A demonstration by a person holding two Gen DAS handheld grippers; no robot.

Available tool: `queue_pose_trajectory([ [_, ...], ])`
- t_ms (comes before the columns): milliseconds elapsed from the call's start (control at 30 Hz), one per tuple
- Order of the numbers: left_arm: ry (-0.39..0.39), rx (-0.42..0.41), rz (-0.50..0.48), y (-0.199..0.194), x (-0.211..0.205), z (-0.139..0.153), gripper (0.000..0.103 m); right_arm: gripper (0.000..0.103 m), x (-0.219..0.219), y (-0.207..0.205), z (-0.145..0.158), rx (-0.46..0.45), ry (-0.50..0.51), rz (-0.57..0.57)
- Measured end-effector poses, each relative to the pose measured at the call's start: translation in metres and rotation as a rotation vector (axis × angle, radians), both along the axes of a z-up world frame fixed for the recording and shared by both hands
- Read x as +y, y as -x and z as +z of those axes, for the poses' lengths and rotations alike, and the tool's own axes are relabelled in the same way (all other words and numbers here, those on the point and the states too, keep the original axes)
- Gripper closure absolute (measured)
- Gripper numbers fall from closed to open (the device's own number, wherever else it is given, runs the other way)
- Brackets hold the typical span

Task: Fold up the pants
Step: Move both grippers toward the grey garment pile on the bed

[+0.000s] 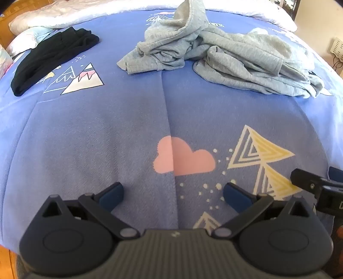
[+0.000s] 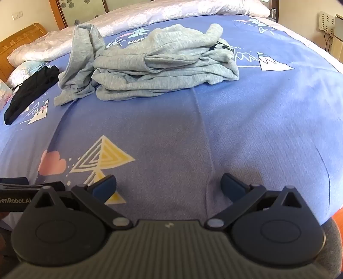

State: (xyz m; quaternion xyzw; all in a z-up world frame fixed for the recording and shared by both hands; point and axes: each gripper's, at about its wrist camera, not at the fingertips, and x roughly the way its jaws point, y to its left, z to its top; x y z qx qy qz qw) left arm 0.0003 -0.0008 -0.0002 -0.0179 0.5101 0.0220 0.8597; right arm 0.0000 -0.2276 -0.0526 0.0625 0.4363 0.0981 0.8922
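Both of my grippers hang tilted down over the near, bare stretch of the periwinkle-blue quilted bedspread printed with triangles and a pink cloud (image 1: 128, 128), side by side and well short of any clothing. My left gripper (image 1: 173, 193) has its blue-padded fingers spread wide with only bedding between them. My right gripper (image 2: 168, 184) stands the same way, jaws fully apart and holding nothing. I judge this a starting stance: jaws wide so either one can take a waistband or a cuff, and low over the open cloth where a garment could be laid flat.

The crumpled light-grey knit sweatpants (image 1: 225, 58) lie in a heap on the far half of the bed, near the pale quilted comforter (image 1: 85, 12) bunched along the head end. One leg is twisted and stands up in a peak; a ribbed cuff trails toward me at the heap's left edge. The fabric looks thick and soft, folded over itself in several layers, with no part smoothed out. Off to the left, apart from the heap, rests a rumpled black garment (image 1: 51, 60). Folding has not begun.
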Motion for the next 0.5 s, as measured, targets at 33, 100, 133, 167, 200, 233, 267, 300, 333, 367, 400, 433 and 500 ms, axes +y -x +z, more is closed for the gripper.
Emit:
queue_pose_trajectory([
  [33, -0.001, 0.0, 0.001, 0.0, -0.001, 0.0, 0.0, 0.0, 0.0, 0.0, 0.0, -0.001, 0.004, 0.001],
  [100, -0.009, -0.004, 0.004, 0.0, -0.004, 0.0, 0.0, 0.0, 0.0, 0.0, 0.0, -0.003, 0.011, 0.001],
  [133, -0.014, -0.009, 0.006, 0.0, -0.005, 0.0, 0.0, 0.0, 0.001, -0.001, 0.001, -0.004, 0.014, 0.001],
  [167, -0.02, -0.013, 0.006, 0.005, -0.009, -0.002, 0.0, 0.0, 0.002, 0.0, 0.002, -0.005, 0.015, 0.001],
  [200, -0.02, -0.011, 0.008, 0.006, -0.01, -0.002, 0.0, 0.0, 0.004, -0.001, 0.002, -0.007, 0.015, 0.0],
  [233, -0.015, -0.007, 0.013, 0.006, -0.01, -0.001, 0.0, 0.0, 0.005, -0.001, 0.003, -0.006, 0.014, -0.002],
  [267, -0.012, -0.002, 0.017, 0.005, -0.011, -0.001, 0.0, 0.0, 0.003, 0.0, 0.003, -0.008, 0.01, -0.002],
  [300, -0.005, 0.004, 0.006, 0.003, -0.005, 0.0, 0.0, 0.0, 0.0, -0.001, 0.002, -0.005, -0.001, -0.001],
  [333, -0.005, 0.007, 0.006, 0.003, -0.005, 0.0, 0.0, 0.0, 0.0, -0.002, 0.002, -0.005, 0.0, 0.0],
  [367, -0.006, 0.008, 0.007, 0.003, -0.005, 0.0, 0.0, 0.0, -0.001, -0.001, 0.004, -0.008, 0.0, 0.0],
  [400, -0.006, 0.006, 0.008, 0.003, -0.006, 0.0, 0.0, 0.0, -0.001, 0.0, 0.004, -0.01, -0.001, -0.001],
  [433, -0.007, 0.004, 0.009, 0.003, -0.006, 0.0, 0.0, 0.0, -0.001, -0.001, 0.004, -0.009, -0.002, -0.002],
  [500, -0.008, 0.002, 0.008, 0.004, -0.005, 0.0, 0.0, 0.0, -0.001, 0.001, 0.003, -0.01, -0.001, -0.002],
])
